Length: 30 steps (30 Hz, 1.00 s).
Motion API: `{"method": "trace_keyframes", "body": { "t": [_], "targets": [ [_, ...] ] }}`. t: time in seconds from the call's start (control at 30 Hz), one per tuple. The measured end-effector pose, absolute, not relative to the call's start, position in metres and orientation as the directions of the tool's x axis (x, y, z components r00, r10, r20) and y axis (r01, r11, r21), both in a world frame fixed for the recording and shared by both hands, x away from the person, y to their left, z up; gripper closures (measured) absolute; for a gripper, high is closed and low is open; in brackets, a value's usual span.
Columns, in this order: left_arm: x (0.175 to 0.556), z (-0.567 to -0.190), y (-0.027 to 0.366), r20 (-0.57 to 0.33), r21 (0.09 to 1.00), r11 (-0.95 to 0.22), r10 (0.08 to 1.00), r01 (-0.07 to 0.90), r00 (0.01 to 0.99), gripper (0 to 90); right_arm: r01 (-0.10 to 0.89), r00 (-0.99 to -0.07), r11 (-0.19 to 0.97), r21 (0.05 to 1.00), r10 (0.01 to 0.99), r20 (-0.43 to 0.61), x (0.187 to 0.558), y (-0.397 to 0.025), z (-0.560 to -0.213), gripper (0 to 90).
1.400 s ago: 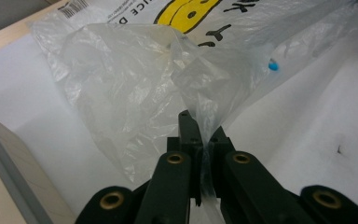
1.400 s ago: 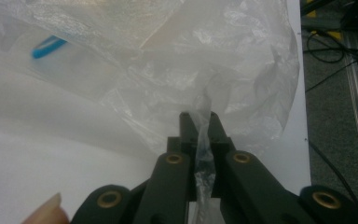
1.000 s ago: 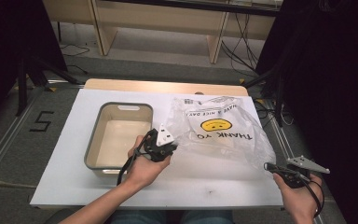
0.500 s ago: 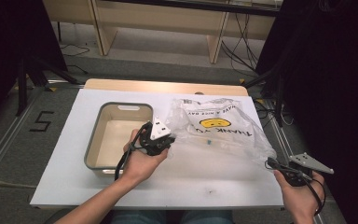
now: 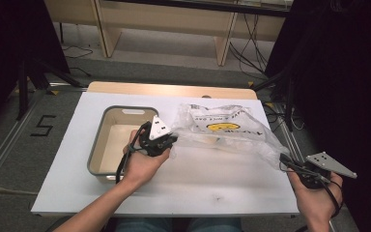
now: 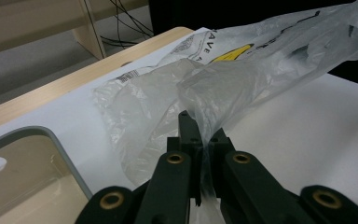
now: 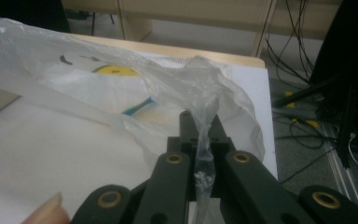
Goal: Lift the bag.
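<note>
A clear plastic bag [image 5: 224, 126] printed with a yellow smiley and upside-down lettering lies stretched across the white table [image 5: 207, 181]. My left gripper [image 5: 170, 140] is shut on the bag's left handle [image 6: 204, 119], just right of the tray. At the table's right front edge my right gripper [image 5: 285, 159] is shut on the other handle [image 7: 204, 123], which runs twisted between its jaws. Something pale with a blue streak [image 7: 137, 108] lies inside the bag [image 7: 98, 79].
A grey-rimmed tray [image 5: 96, 154] with a beige inside stands on the left half of the table, its corner [image 6: 51, 140] close to my left gripper. Behind the table are wooden shelf legs [image 5: 224, 46] and floor cables [image 5: 251, 48]. A dark curtain [image 5: 348, 77] hangs at the right.
My left gripper has moved back and to the right from the tray's front corner, carrying the bag's handle. The right gripper has drawn slightly outward, pulling the bag taut.
</note>
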<state>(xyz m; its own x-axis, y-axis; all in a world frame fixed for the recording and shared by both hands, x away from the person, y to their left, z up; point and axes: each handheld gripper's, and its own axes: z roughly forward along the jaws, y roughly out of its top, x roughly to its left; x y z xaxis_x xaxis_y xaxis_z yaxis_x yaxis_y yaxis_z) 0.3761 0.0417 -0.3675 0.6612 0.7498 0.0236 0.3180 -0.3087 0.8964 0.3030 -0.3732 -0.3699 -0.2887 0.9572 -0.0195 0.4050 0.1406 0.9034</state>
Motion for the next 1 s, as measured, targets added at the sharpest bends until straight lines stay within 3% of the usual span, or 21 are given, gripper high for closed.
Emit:
{"method": "trace_keyframes", "body": {
  "t": [0.5, 1.0],
  "targets": [
    [0.382, -0.355, 0.059, 0.004, 0.918, -0.251, 0.782, 0.308, 0.624, 89.4, 0.297, -0.329, 0.138, 0.945, 0.944, -0.034, 0.308, -0.361, -0.338, 90.0],
    [0.377, -0.334, 0.061, 0.010, 0.940, -0.221, 0.780, 0.261, 0.625, 89.4, 0.262, -0.320, 0.120, 0.958, 0.947, -0.031, 0.314, -0.361, -0.325, 90.0]
  ]
}}
